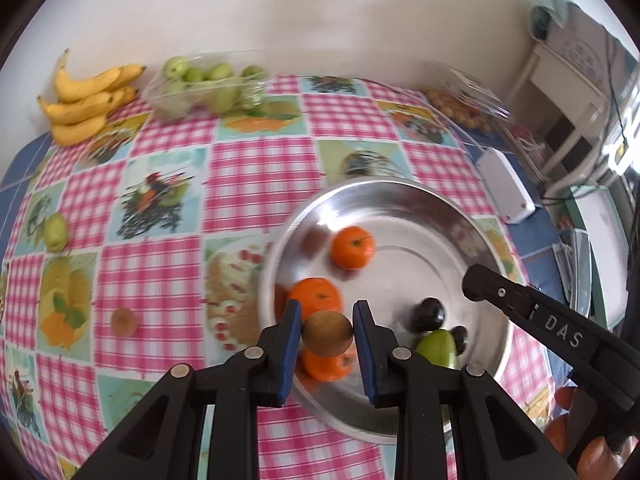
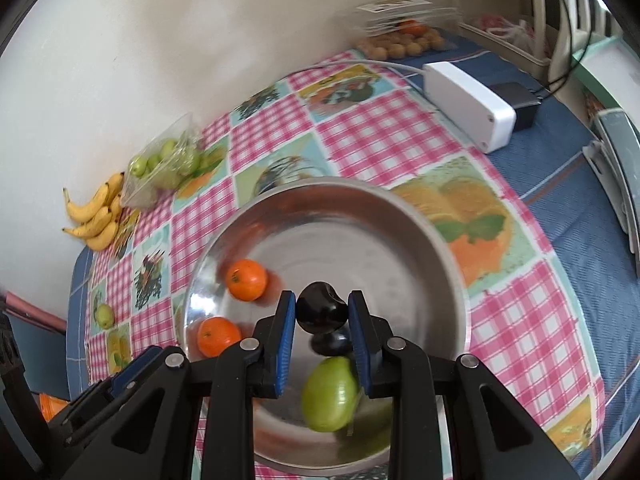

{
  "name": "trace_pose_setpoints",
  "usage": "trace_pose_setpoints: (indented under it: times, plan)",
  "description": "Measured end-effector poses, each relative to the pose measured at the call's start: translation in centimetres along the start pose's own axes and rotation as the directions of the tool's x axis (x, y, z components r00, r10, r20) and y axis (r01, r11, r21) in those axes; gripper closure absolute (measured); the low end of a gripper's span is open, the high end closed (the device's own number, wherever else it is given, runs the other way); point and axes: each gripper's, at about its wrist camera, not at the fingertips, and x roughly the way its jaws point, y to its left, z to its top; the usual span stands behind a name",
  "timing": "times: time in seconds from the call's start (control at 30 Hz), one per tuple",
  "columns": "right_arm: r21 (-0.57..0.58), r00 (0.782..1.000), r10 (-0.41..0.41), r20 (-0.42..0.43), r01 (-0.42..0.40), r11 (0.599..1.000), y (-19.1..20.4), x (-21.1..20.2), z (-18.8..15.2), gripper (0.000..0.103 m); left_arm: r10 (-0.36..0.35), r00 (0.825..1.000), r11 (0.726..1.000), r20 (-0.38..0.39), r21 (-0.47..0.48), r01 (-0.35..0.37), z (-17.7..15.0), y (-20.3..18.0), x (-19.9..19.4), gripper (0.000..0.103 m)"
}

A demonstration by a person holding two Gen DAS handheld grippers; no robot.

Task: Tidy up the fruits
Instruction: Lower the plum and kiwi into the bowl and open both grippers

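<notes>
My left gripper (image 1: 326,322) is shut on a brown kiwi (image 1: 327,334), held above the near left part of the steel bowl (image 1: 420,208). In the bowl lie three oranges, the farthest orange (image 1: 353,247), a dark plum (image 1: 429,314) and a green fruit (image 1: 436,346). My right gripper (image 2: 322,312) is shut on a dark plum (image 2: 321,313) over the same steel bowl (image 2: 400,216). Below it sit another dark plum (image 2: 332,342), a green fruit (image 2: 330,394) and two oranges, one orange (image 2: 245,279) toward the far left. The right gripper's black finger (image 1: 520,304) reaches in from the right of the left wrist view.
On the checked tablecloth (image 1: 256,168) lie bananas (image 1: 86,100), a clear box of green fruits (image 1: 204,84), a loose green fruit (image 1: 55,232) and a loose kiwi (image 1: 124,321). A white box (image 2: 468,104) and a clear pack of small brown fruits (image 2: 404,44) stand at the far right.
</notes>
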Motion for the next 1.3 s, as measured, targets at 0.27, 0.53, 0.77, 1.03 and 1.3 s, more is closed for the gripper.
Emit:
trace_pose_setpoints:
  times: [0.27, 0.53, 0.77, 1.03, 1.3]
  plan:
    - [0.033, 1.0, 0.005, -0.008, -0.004, 0.999, -1.6, 0.0, 0.2, 0.075, 0.004, 1.0, 0.997, -0.018, 0.075, -0.003, -0.4, -2.8, 1.2, 0.075]
    - [0.026, 1.0, -0.002, -0.024, 0.003, 1.0, -1.3, 0.6, 0.0, 0.075, 0.008, 1.0, 0.997, -0.03, 0.079, -0.006, -0.5, -3.0, 1.8, 0.075]
    - [0.022, 0.999, -0.002, -0.033, 0.002, 1.0, -1.1, 1.0, -0.1, 0.074, 0.013, 0.999, 0.997, -0.03, 0.075, -0.01, -0.5, -2.7, 1.8, 0.075]
    - [0.015, 0.999, -0.003, -0.043, 0.004, 1.0, -1.0, 2.0, -0.4, 0.074, 0.008, 1.0, 0.996, -0.022, 0.089, -0.006, -0.3, -2.5, 2.3, 0.075]
    - [0.01, 0.999, 0.0, -0.035, 0.0, 1.0, -0.4, 3.0, -0.1, 0.074, -0.006, 1.0, 0.993, -0.002, 0.118, 0.006, 0.1, -3.5, 3.2, 0.075]
